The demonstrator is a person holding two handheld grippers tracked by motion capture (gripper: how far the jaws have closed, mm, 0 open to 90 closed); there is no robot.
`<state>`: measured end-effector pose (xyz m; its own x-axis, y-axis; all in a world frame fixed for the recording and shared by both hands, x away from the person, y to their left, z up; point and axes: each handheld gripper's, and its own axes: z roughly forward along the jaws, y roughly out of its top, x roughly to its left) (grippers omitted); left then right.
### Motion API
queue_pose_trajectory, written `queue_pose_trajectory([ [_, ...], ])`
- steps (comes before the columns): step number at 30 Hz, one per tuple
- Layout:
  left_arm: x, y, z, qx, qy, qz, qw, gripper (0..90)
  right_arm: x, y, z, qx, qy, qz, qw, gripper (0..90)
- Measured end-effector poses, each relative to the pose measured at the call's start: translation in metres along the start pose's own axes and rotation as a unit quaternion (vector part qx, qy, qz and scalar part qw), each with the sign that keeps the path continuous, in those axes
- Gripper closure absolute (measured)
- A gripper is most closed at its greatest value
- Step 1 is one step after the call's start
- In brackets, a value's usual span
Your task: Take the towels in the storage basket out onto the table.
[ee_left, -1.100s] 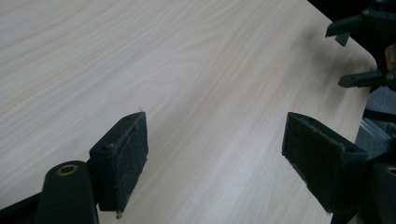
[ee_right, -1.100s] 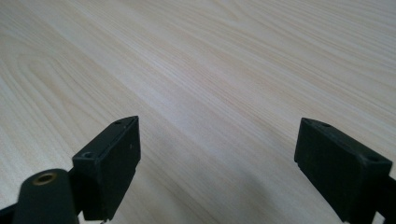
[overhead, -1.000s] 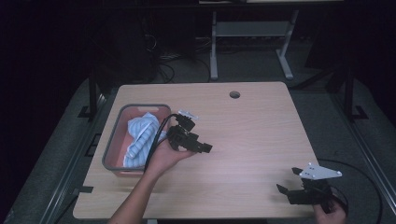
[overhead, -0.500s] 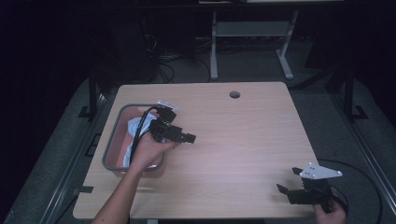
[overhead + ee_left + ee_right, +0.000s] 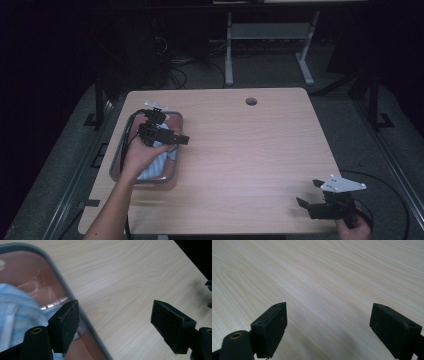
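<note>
You had your left gripper (image 5: 170, 136) spread over the bin's (image 5: 120, 165) right rim, the cloth (image 5: 155, 162) lying ungrabbed inside it, while your right gripper (image 5: 312, 197) idled spread near right.

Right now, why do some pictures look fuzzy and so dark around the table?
High view: only the table is lit, the room beyond is dark. Left gripper view: the blue cloth and tray rim are smeared by blur. Right gripper view: the near wood looks soft.
</note>
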<state>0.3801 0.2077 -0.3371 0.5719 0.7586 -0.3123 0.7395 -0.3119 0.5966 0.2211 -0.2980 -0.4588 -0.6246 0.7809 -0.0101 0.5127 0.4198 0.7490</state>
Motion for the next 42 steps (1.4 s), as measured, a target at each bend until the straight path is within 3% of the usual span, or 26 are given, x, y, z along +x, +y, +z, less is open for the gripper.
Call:
queue_pose_trajectory([
  [8,0.028,-0.015,-0.012,-0.010,0.029,-0.033,0.9990,22.6,0.001,0.000,0.002,0.002,0.002,-0.003,1.0000,13.8],
  [29,0.058,-0.036,-0.014,-0.001,0.080,-0.066,0.9946,21.5,0.005,0.000,0.000,-0.001,-0.001,-0.006,1.0000,13.8],
  [31,0.060,-0.038,-0.011,0.006,0.092,-0.070,0.9932,21.7,0.006,0.000,0.000,-0.002,0.000,-0.007,1.0000,13.8],
  [32,0.062,-0.039,-0.006,0.012,0.117,-0.073,0.9903,21.7,0.006,0.000,0.001,-0.002,0.001,-0.009,1.0000,13.8],
  [33,0.063,-0.039,-0.004,0.013,0.122,-0.080,0.9892,21.6,0.005,0.001,0.001,-0.001,0.001,-0.010,1.0000,13.8],
  [35,0.065,-0.039,-0.001,0.016,0.119,-0.084,0.9892,22.0,0.006,0.001,0.001,-0.002,0.002,-0.010,0.9999,13.8],
  [38,0.067,-0.037,0.014,0.050,0.136,-0.091,0.9853,22.9,0.005,0.001,0.001,-0.003,0.001,-0.011,0.9999,13.8],
  [42,0.065,-0.034,0.028,0.078,0.146,-0.084,0.9826,23.9,0.005,0.000,0.002,0.001,0.001,-0.010,1.0000,13.8],
])
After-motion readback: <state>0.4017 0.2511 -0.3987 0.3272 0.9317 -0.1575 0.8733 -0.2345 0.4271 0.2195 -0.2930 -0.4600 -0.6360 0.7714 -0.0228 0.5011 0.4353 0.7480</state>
